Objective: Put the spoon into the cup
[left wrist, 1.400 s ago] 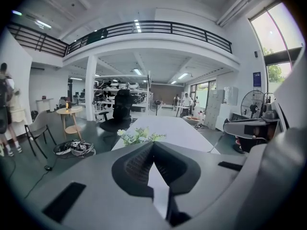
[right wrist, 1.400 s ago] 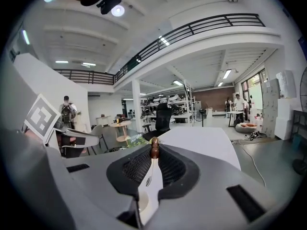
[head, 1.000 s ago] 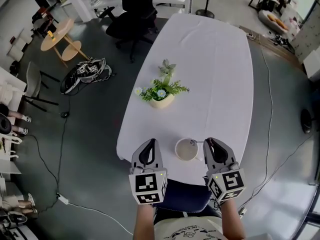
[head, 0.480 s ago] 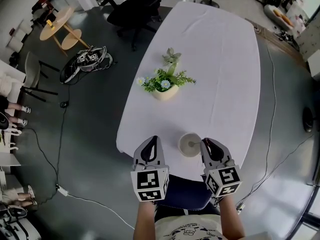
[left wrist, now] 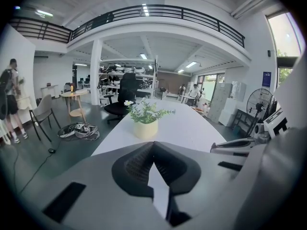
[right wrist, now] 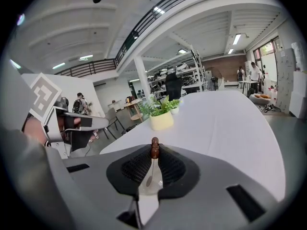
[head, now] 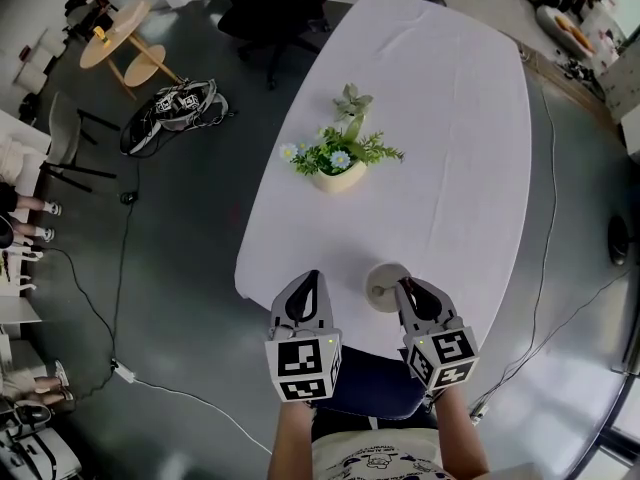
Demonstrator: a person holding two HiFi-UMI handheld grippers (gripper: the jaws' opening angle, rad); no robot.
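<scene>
In the head view, the cup [head: 384, 286] is seen standing close to the near edge of the white table [head: 450, 148], between the two grippers. A potted plant [head: 342, 158] is set well beyond it toward the far side. The right gripper [head: 406, 288] is held just right of the cup with its tips at the rim, presumably so that the spoon can be lowered straight in. The left gripper [head: 308, 282] is kept apart to the left, out of the way.

In the left gripper view, the jaws are seen closed tip to tip with nothing between them. Only tablecloth is shown through the gap below.

In the right gripper view, the jaws are seen clamped on the brown end of the spoon [right wrist: 154, 149]. Its thin shaft is let hang downward, and the bowl is judged to be already inside the cup [right wrist: 156, 187] beneath.
</scene>
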